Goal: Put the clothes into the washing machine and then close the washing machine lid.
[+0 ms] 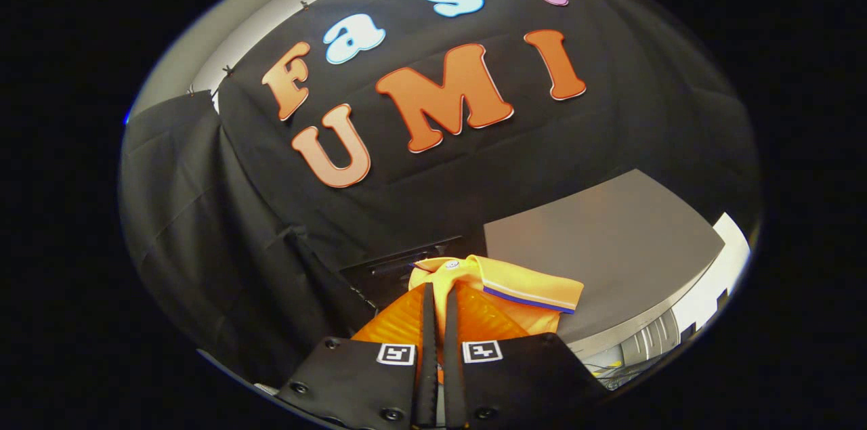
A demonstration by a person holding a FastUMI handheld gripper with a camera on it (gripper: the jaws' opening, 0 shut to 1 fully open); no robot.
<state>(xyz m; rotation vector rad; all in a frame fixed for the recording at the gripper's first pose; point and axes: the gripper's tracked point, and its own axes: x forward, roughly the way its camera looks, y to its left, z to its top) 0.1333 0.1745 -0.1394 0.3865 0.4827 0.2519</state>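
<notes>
Orange cloth, a collared shirt [474, 294], is pinched between the gripper [439, 291] fingers, which stand nearly together with only fabric in the narrow gap. Its collar flops just ahead of the tips. Beyond lies a grey flat top [609, 240], and the shirt's edge overlaps its near edge.

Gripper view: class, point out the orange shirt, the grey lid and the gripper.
orange shirt [521, 286], gripper view, on its collar.
grey lid [609, 233], gripper view, on its flat top.
gripper [440, 294], gripper view, between fingertips pinching the shirt.
</notes>
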